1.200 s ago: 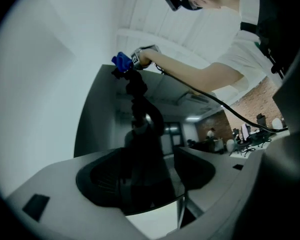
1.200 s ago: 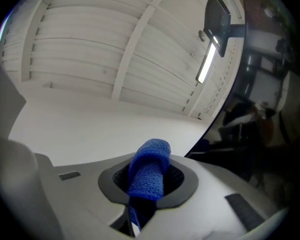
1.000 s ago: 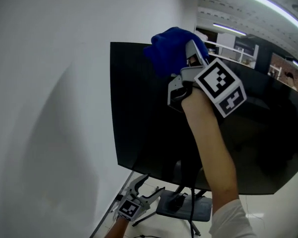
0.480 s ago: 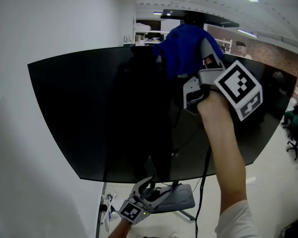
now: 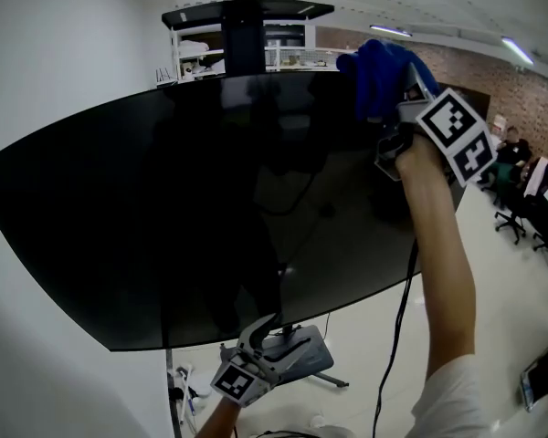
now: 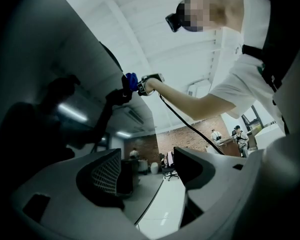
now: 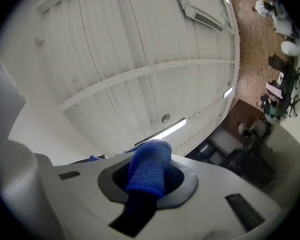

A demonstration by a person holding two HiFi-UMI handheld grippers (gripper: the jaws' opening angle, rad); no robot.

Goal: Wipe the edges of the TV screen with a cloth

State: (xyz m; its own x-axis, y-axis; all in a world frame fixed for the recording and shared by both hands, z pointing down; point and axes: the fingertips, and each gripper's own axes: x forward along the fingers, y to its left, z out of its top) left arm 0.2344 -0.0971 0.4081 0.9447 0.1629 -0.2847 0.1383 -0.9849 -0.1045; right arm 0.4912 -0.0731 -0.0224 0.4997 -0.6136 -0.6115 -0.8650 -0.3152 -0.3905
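Nearest you, your left gripper (image 6: 150, 169) hangs low, under the bottom edge of the TV screen (image 5: 210, 217). Its 2 jaws are spread with nothing between them, and it touches nothing. Just beside it, and also below the bottom edge, is the grey stand base (image 5: 301, 359) on the floor.

Your right gripper (image 7: 147, 181) is raised to the top edge of the screen, near its top right corner. The corner itself is hidden behind your hand and the marker cube. The jaws are pinching the blue cloth (image 5: 379, 73), which bunches out past the fingertips and lies over the top edge.

That edge runs long from side to side, and almost all of it stretches away to the left of the cloth. The right edge drops down from just under your wrist. The right arm is the only one near an edge and the only one carrying cloth, so the wipe looks like its job.

A black cable (image 5: 397, 336) hangs from that gripper across the lower right of the screen. I'd expect it to drag on the glass if you go down the right edge.

Beyond the top edge are a dark shelf unit (image 5: 247, 30), a brick wall (image 5: 475, 67) and people at office chairs (image 5: 516, 203), all well apart from your reach.
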